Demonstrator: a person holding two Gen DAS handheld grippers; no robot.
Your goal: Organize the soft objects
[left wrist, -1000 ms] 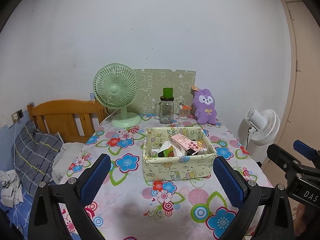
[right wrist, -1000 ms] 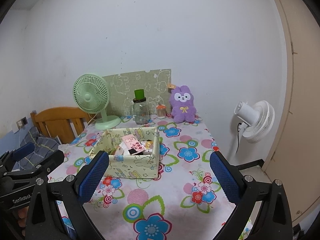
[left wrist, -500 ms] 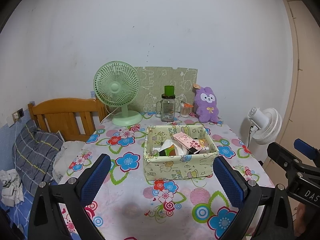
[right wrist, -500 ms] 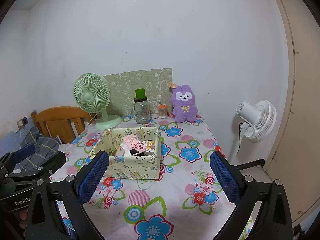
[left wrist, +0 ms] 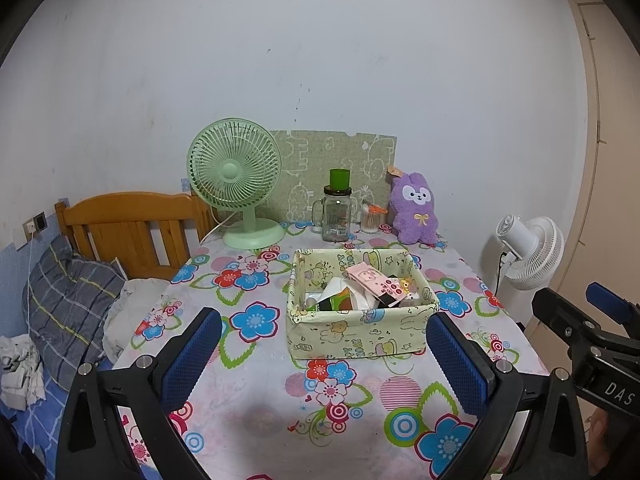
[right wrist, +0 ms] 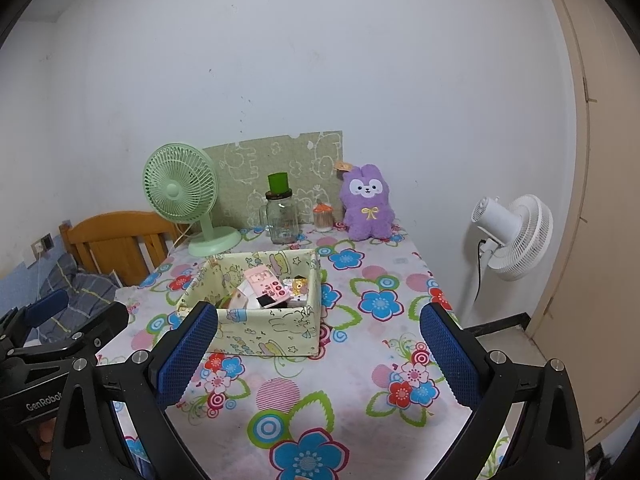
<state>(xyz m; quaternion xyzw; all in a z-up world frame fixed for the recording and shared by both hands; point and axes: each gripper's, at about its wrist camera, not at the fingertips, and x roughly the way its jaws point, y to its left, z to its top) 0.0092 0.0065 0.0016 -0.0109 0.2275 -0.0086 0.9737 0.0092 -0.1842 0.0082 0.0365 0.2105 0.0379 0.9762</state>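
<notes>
Presently both the left tongs [left wrist: 320,354] and right tongs [right wrist: 318,354] are held spread and empty, while the purple plush rabbit [right wrist: 367,208], judged light and squashy, is seen well beyond them on the worktop [right wrist: 360,360], best pinched at its plump body.

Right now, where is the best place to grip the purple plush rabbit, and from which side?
Probably the plush rabbit is best gripped across its narrow middle, from the front. It sits upright against the wall, facing the grippers, with the small jar close on its left, so the back and that side look blocked.
</notes>
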